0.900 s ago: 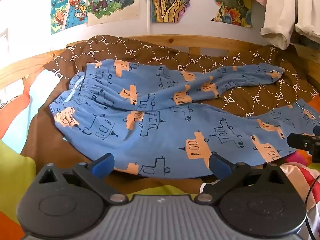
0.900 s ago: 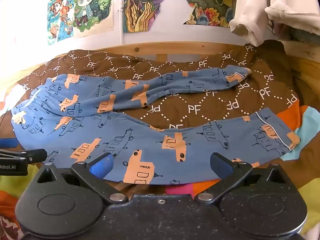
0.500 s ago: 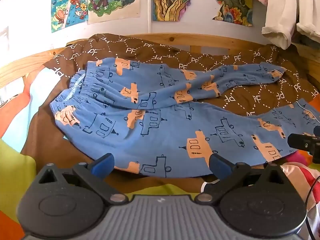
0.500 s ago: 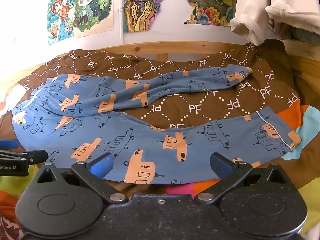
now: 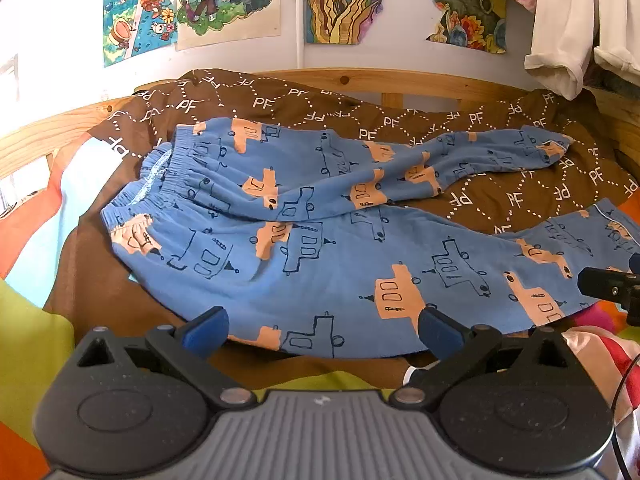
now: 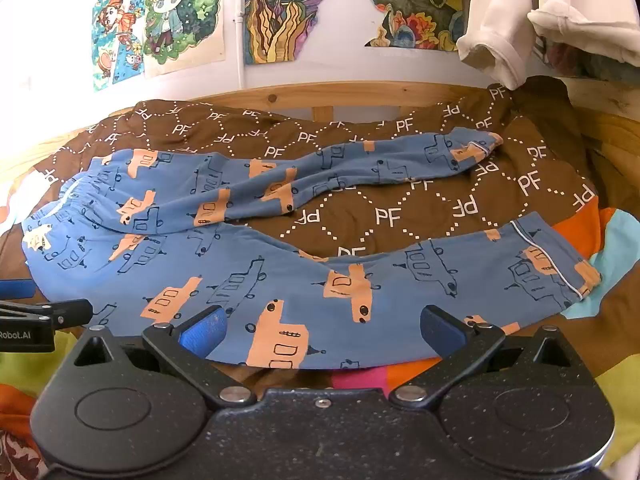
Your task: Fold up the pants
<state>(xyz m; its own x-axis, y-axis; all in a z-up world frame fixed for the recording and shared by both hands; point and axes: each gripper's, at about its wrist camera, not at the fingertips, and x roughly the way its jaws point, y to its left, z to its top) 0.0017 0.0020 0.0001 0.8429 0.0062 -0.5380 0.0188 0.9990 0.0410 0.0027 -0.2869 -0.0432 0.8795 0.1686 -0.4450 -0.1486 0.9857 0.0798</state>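
- Blanket [image 5: 500,200], brown, covers the bed and serves as the folding surface; wooden rail [image 5: 400,80] and posters [image 5: 224,0] at the far wall.
- Pants [image 5: 320,264], blue with orange prints, lie spread on the blanket: waistband left, legs running right and splayed apart, near leg flat, far leg rumpled. Not yet folded.
- Left gripper [image 5: 322,332] hovers at the near edge by the hip, jaws wide, holding nothing.
- Right gripper [image 6: 322,332] hovers at the near leg's edge, jaws wide, empty; likely both are placed to lift this leg over the far one.
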